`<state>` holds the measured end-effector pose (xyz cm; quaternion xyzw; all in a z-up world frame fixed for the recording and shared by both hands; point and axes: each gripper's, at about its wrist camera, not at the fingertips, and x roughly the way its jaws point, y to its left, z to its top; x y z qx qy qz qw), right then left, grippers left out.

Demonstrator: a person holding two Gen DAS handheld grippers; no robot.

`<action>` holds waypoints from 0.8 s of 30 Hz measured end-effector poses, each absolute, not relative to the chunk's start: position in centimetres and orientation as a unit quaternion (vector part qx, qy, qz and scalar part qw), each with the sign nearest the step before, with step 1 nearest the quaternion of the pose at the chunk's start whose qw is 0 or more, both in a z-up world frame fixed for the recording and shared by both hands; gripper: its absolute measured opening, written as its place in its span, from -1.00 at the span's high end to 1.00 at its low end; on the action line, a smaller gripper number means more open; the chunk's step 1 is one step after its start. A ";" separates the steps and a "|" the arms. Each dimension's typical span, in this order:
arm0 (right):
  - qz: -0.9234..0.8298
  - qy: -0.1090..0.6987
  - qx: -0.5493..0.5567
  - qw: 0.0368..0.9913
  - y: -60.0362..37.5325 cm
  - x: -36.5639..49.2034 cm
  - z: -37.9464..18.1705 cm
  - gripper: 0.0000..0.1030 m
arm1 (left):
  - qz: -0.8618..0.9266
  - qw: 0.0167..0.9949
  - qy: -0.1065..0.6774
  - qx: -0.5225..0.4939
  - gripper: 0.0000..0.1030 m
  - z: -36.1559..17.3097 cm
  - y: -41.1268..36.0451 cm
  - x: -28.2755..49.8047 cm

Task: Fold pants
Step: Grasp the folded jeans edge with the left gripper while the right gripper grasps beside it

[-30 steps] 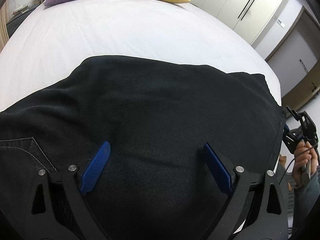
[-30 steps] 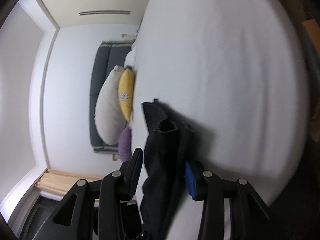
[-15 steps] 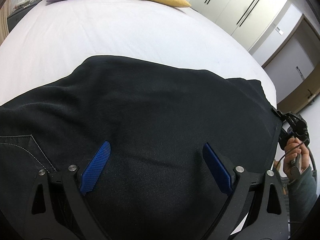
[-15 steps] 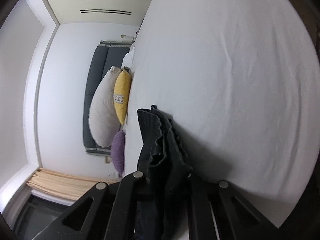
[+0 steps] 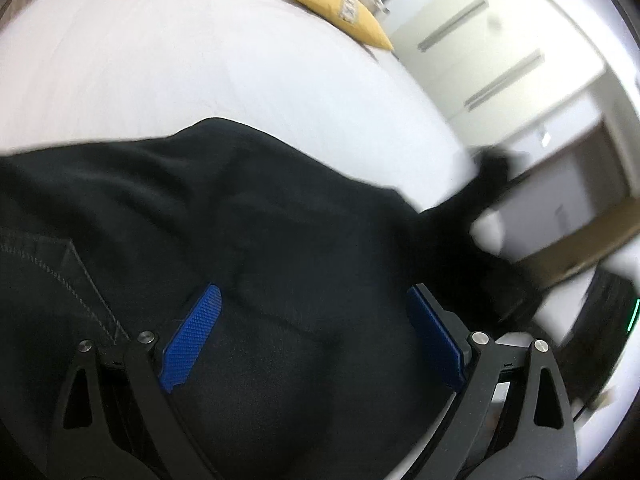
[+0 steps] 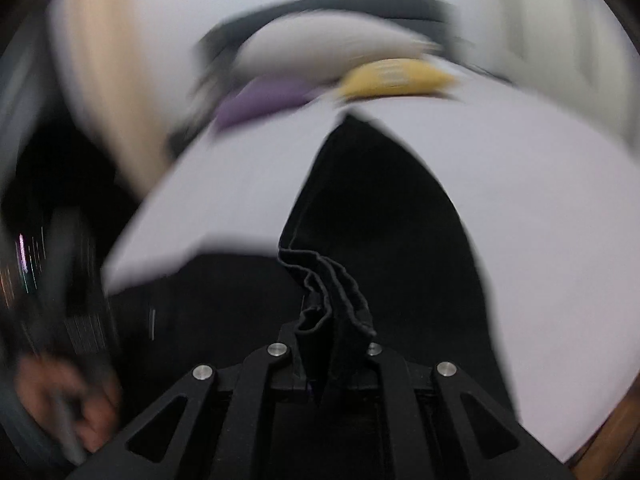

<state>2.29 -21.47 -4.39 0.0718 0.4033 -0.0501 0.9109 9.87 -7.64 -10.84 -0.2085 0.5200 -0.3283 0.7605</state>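
Note:
Black pants (image 5: 248,216) lie spread on the white bed (image 5: 168,64), a stitched pocket seam at the left. My left gripper (image 5: 312,320) is open, its blue pads (image 5: 192,328) wide apart just above the cloth. In the blurred right wrist view my right gripper (image 6: 332,344) is shut on a bunched hem of the pants (image 6: 332,280), and the rest of the pants (image 6: 384,200) trail away over the bed (image 6: 560,200). The lifted end of the pants shows as a dark blur at the right of the left wrist view (image 5: 488,176).
A yellow pillow (image 5: 340,12), a purple pillow (image 6: 260,100) and a grey-white pillow (image 6: 320,52) lie at the head of the bed. White wardrobe doors (image 5: 492,52) stand beyond the bed's right side. A hand (image 6: 56,396) holding the other gripper shows at lower left.
My right gripper, shut on the pants' hem, has swung fast and turned, lifting that end over the bed. The left gripper has shifted and tilted, still open over the cloth.

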 end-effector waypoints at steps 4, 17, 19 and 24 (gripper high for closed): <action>-0.035 0.435 0.000 0.900 -15.1 3.2 -7.5 0.82 | -0.343 0.729 0.532 -0.261 -0.84 -10.7 -6.2 10.1; -0.029 0.394 -0.077 0.915 -10.1 1.6 -4.7 0.82 | -0.372 0.652 0.585 -0.305 -0.82 -11.3 -5.8 12.7; -0.019 0.392 -0.094 0.915 -8.9 1.3 -4.5 0.82 | -0.381 0.650 0.591 -0.289 -0.51 -11.0 -6.3 13.1; 0.004 0.390 -0.111 0.914 -6.9 1.1 -4.0 0.82 | -0.396 0.645 0.604 -0.251 0.59 -10.1 -5.5 13.7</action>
